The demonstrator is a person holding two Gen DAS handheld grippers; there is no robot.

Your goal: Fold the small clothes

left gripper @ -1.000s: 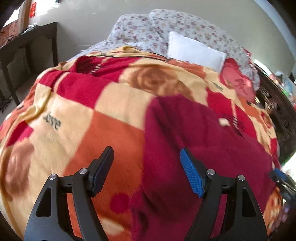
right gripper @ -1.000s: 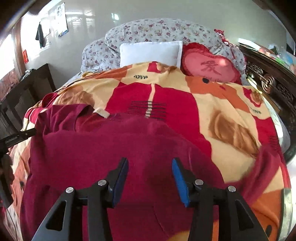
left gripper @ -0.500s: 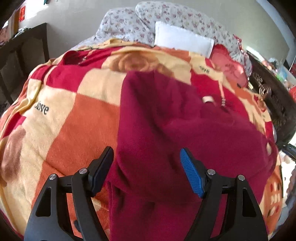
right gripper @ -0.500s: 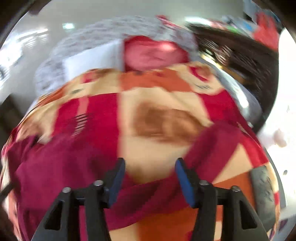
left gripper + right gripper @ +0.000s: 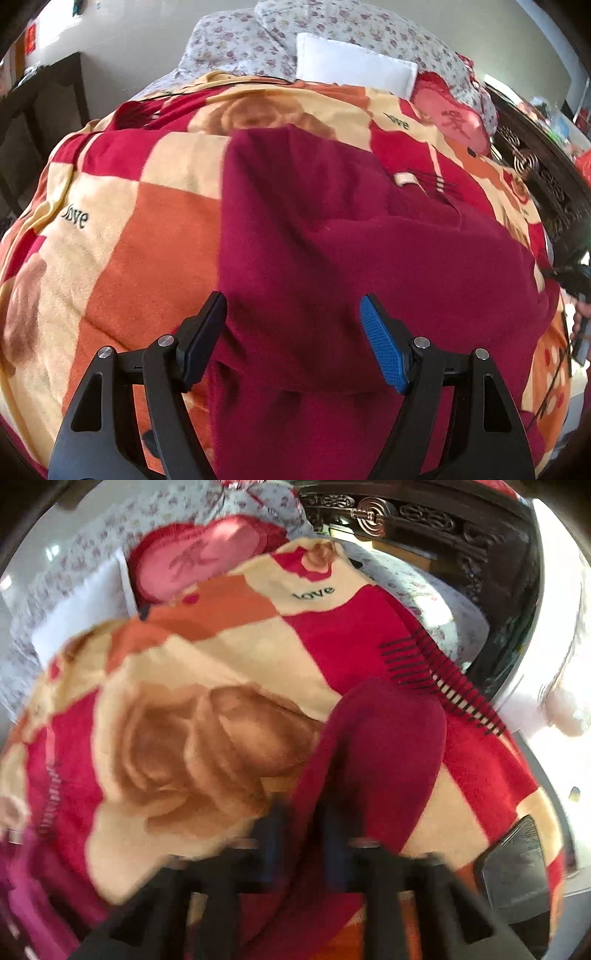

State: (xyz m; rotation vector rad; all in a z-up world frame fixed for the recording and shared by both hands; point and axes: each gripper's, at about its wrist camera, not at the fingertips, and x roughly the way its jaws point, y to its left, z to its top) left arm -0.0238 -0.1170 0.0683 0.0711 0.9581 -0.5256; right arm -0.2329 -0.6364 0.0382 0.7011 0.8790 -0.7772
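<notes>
A: Start at the left. Where does the garment lie, and why there?

B: The maroon sweater (image 5: 332, 229) is spread on the patterned blanket (image 5: 122, 229) that covers the bed. The bed gives a broad, soft, level base for folding. The left sleeve appears folded in over the body, which leaves a straight left edge.

A: State of the left gripper (image 5: 293, 332)?

B: Jaws apart, holding nothing. It hovers over the near part of the sweater, one finger at the folded left edge and the blue pad (image 5: 384, 343) over the body. I judge it is positioned to steady the cloth or to take the hem next.

A: And to the right?

B: The right gripper (image 5: 301, 845) is blurred. Its jaws stand close together with the right sleeve (image 5: 376, 753) running between them. They look clamped on it, but the blur prevents certainty. The sleeve reaches away across the blanket, well apart from the body, so gripping it there would allow it to be carried inward.

A: Background items?

B: A white pillow (image 5: 354, 66) and a pink heart cushion (image 5: 199, 561) at the headboard end, both clear of the work.
</notes>
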